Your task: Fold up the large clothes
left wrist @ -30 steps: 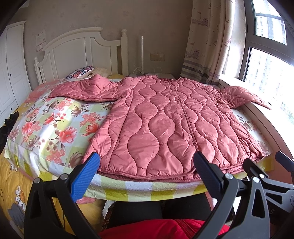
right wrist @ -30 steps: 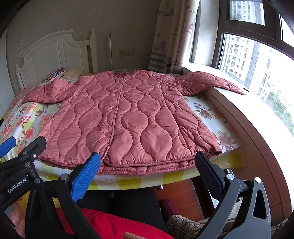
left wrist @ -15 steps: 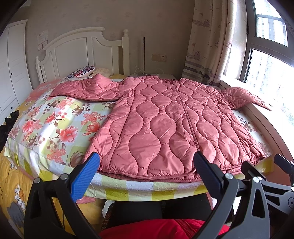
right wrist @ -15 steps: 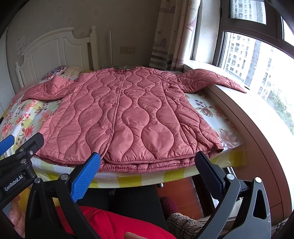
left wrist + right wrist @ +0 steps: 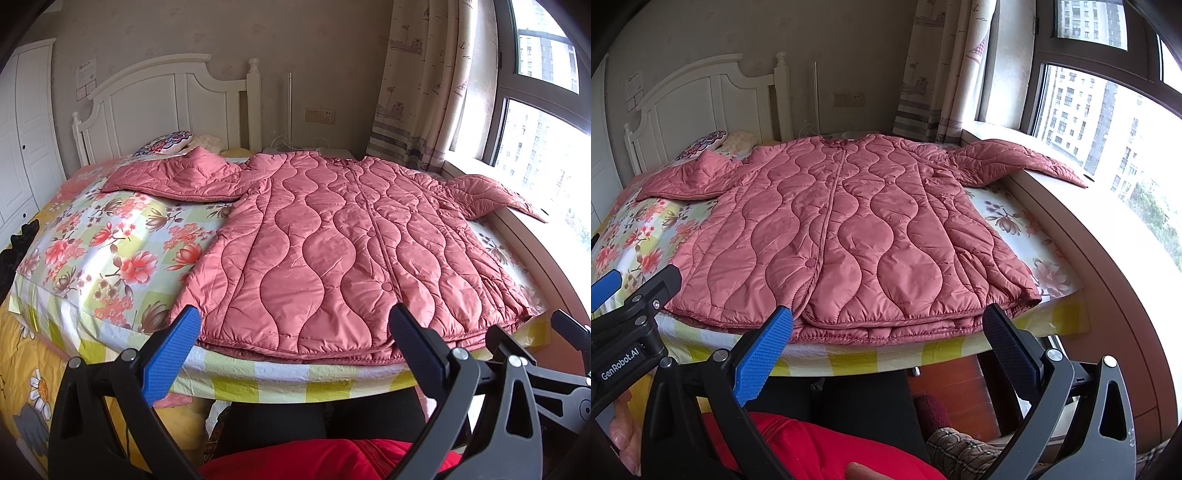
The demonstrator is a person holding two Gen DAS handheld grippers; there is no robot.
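A pink quilted jacket (image 5: 332, 243) lies spread flat, front up, on the bed, hem toward me; it also shows in the right wrist view (image 5: 849, 236). Its left sleeve (image 5: 173, 181) stretches over the floral sheet. Its right sleeve (image 5: 1015, 162) rests on the windowsill. My left gripper (image 5: 295, 332) is open and empty, held just before the hem's left half. My right gripper (image 5: 886, 328) is open and empty, just before the hem's right half. Neither touches the jacket.
The bed (image 5: 110, 251) has a floral sheet, a white headboard (image 5: 166, 107) and pillows (image 5: 166, 144) at the far end. A windowsill (image 5: 1108, 236) and window run along the right side, with a curtain (image 5: 417, 85). A white wardrobe (image 5: 26, 129) stands left. The person's legs are below.
Both grippers have moved slightly forward toward the jacket's hem. The jacket has not moved, and both grippers stay open.
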